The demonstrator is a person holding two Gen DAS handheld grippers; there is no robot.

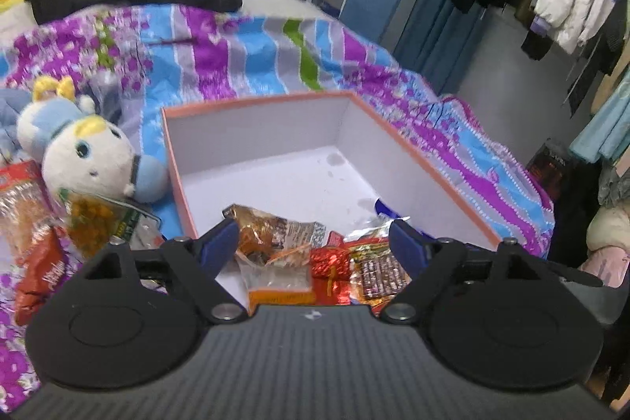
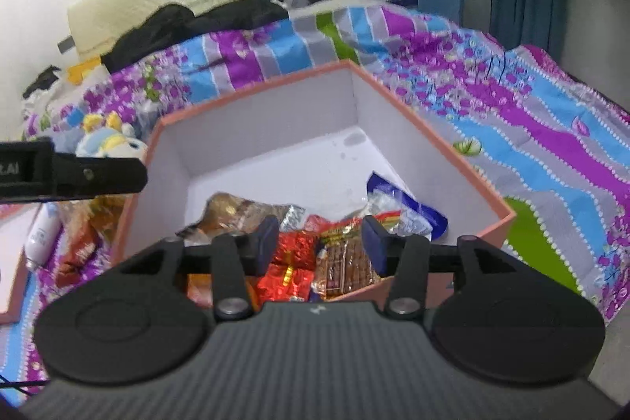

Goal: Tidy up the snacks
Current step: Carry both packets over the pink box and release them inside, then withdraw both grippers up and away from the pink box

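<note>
We have both tools hanging over the box (image 1: 413, 160), which sits on the bed (image 1: 244, 54) with its far half bare and a heap of packets in its near end. The left hand-held gripper (image 1: 313, 245) has its jaws spread wide with nothing between them; below it lie a crinkled amber packet (image 1: 271, 227), a clear packet (image 1: 275, 274) with an orange base, and red foil packs (image 1: 330, 260). The right hand-held gripper (image 2: 318, 243) is likewise parted and empty, above red foil packs (image 2: 289, 264), a brown biscuit pack (image 2: 346, 268) and a blue-and-white bag (image 2: 409, 207).

More snacks wait outside the box on the left of the bed: an orange-filled bag (image 1: 90, 223) and a red packet (image 1: 39, 270), both close beside a plush toy (image 1: 90, 152).

We judge all of these light and limp. The film will be slick and will crumple under the pads, so a flat face gives little purchase. A sealed end fin or a bunched corner looks the surer hold. The biscuit pack seems stiffer and could be taken across its narrow width, but gently, since the contents may crack. The loose-filled bag will probably sag and swing, so we would pinch it near the top seam.
</note>
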